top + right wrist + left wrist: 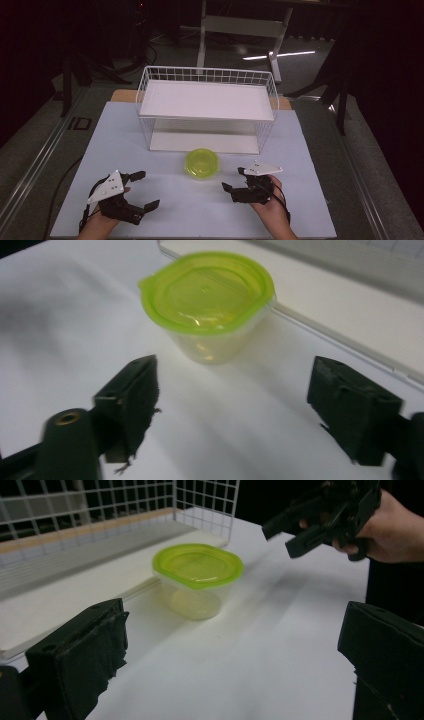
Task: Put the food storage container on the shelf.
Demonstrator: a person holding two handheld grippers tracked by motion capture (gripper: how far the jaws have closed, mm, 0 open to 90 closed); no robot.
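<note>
- The container [202, 163], clear plastic under a lime-green lid, stands upright on the white table [310, 200], just in front of the white wire rack [207, 76]; no label or brand can be read on it.
- On the floor left of the table, the dark letters "ID" [80, 123] are legible.
- The right gripper [236, 182] has its jaws spread wide with nothing between them; in the right gripper view the container [210, 305] sits ahead of the fingertips, centred on the gap, apart from both pads [131, 400].
- The left gripper [148, 189] also has its jaws well apart and empty; in the left gripper view the container [197, 577] lies beyond the fingertips, nearer the left-hand pad [82, 655].
- That view cuts off the right-hand jaw at the frame edge, and the right gripper [280, 535] shows beyond the container, held in a hand [392, 527].
- The room behind the rack is dark; stands and cables there are hard to make out.
- The container's contents cannot be told through the lid.
</note>
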